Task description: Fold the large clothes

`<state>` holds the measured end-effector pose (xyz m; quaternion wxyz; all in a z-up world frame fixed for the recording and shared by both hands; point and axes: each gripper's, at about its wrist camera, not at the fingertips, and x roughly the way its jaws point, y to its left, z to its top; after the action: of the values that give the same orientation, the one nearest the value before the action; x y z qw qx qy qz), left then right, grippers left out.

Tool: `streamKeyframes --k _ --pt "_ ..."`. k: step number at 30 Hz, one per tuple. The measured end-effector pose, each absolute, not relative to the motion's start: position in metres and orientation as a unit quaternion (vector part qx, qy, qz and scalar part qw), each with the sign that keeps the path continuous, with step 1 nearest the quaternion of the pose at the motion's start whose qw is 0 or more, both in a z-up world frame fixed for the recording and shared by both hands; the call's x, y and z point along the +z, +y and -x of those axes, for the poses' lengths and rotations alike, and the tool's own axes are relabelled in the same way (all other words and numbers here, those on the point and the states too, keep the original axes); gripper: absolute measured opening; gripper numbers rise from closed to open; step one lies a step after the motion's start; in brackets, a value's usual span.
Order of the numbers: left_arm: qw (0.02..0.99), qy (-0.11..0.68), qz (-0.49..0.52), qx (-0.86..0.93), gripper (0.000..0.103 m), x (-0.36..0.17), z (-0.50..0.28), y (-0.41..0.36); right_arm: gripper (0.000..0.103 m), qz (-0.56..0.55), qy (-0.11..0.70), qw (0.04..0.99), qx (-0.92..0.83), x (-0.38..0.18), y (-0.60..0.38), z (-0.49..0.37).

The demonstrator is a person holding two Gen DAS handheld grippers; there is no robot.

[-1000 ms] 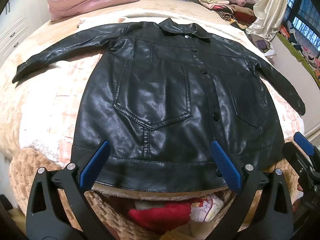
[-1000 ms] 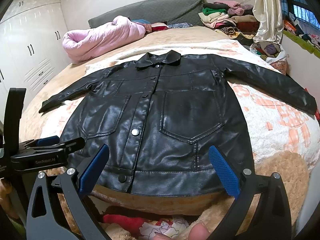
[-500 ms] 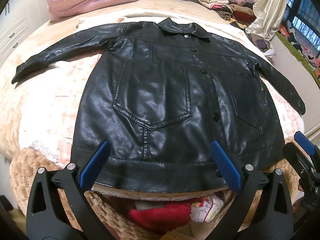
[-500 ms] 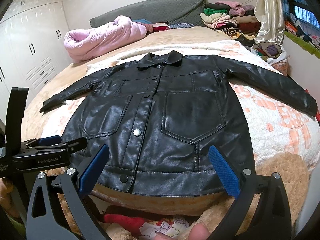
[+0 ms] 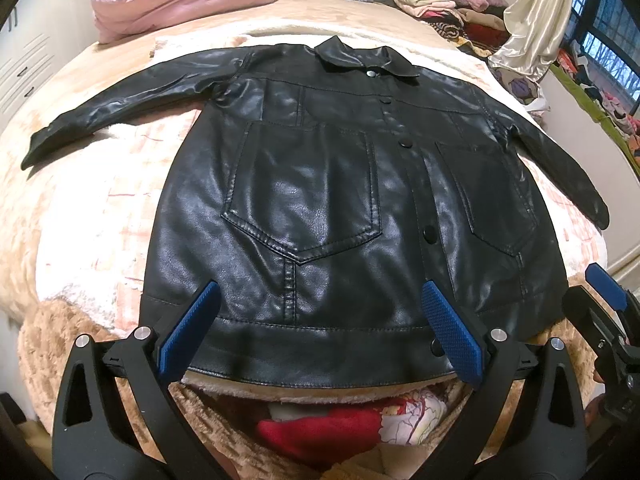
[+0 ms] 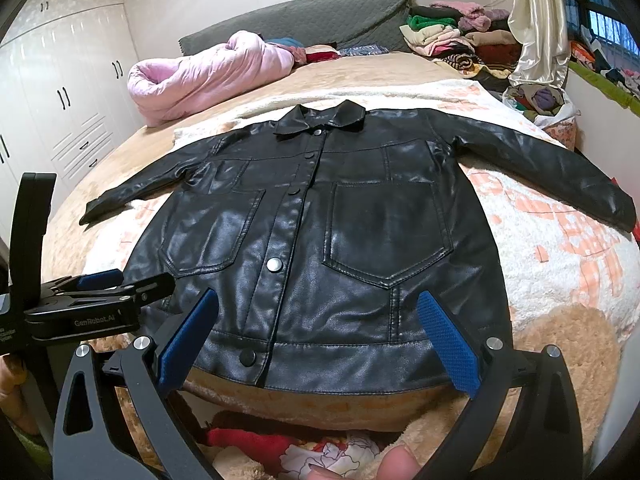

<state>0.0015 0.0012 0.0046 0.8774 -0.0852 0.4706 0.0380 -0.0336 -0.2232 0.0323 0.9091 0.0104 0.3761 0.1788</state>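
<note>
A black leather jacket point(image 5: 320, 208) point(image 6: 340, 232) lies flat and buttoned on the bed, front up, collar at the far end, both sleeves spread out sideways. My left gripper point(image 5: 320, 332) hovers open just over the near hem, nothing between its blue pads. My right gripper point(image 6: 320, 336) is also open above the hem, a little further right. The right gripper shows at the right edge of the left wrist view point(image 5: 608, 320); the left gripper shows at the left of the right wrist view point(image 6: 92, 304).
A pink quilt point(image 6: 208, 76) is bundled at the bed's far left. Stacked clothes point(image 6: 452, 40) sit at the far right by a cream curtain point(image 6: 536, 24). White wardrobes point(image 6: 60, 112) stand on the left. Red and floral fabric point(image 5: 344, 428) lies below the bed edge.
Both grippers have drifted slightly; the jacket sits a touch lower in the right wrist view. The jacket itself has not moved.
</note>
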Motion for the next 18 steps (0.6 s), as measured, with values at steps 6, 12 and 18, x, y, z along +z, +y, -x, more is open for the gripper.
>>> streamKeyframes --k 6,12,18 --pt "0.878 0.469 0.084 0.036 0.094 0.005 -0.004 0.0 0.099 -0.012 0.375 0.909 0.179 0.032 -0.223 0.033" --pt "0.879 0.467 0.093 0.031 0.094 0.008 -0.019 0.001 0.099 -0.013 0.374 0.91 0.179 0.036 -0.226 0.021" --pt "0.884 0.458 0.093 0.03 0.094 0.016 -0.04 0.0 0.099 -0.019 0.372 0.912 0.173 0.045 -0.232 -0.001"
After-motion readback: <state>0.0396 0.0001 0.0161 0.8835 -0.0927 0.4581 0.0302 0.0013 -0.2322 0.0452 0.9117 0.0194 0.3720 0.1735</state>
